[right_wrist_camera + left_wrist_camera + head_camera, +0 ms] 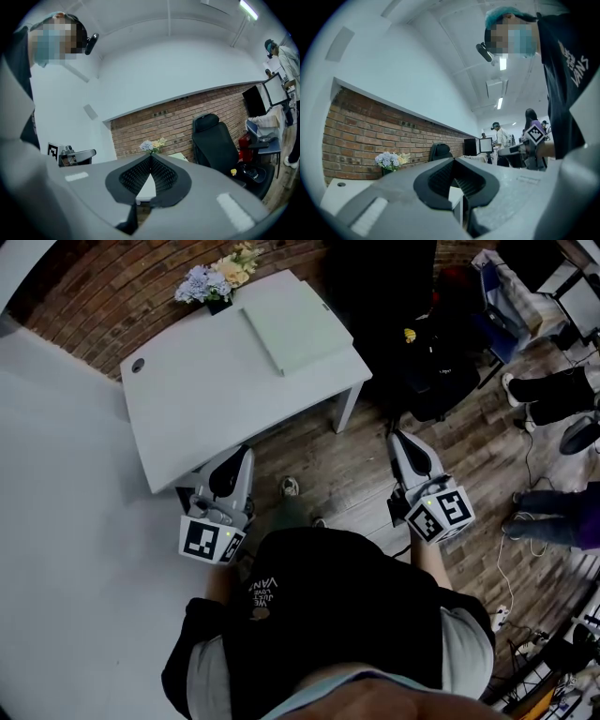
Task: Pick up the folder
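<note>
A pale green folder [291,324] lies flat on the far right part of the white table [206,399], near the brick wall. My left gripper [244,457] is held level at the table's near edge with its jaws shut on nothing. My right gripper [397,438] hangs over the wooden floor to the right of the table leg, also shut and empty. In the left gripper view the closed jaws [453,160] point along the table [342,193]. Through the right gripper view, the closed jaws [150,157] aim at the table's corner [146,187].
A flower bunch [221,277] stands at the table's back edge beside the folder. A black office chair [394,296] and dark bags [441,362] sit right of the table. Another person's feet [553,395] and cables [511,568] are on the floor at the right.
</note>
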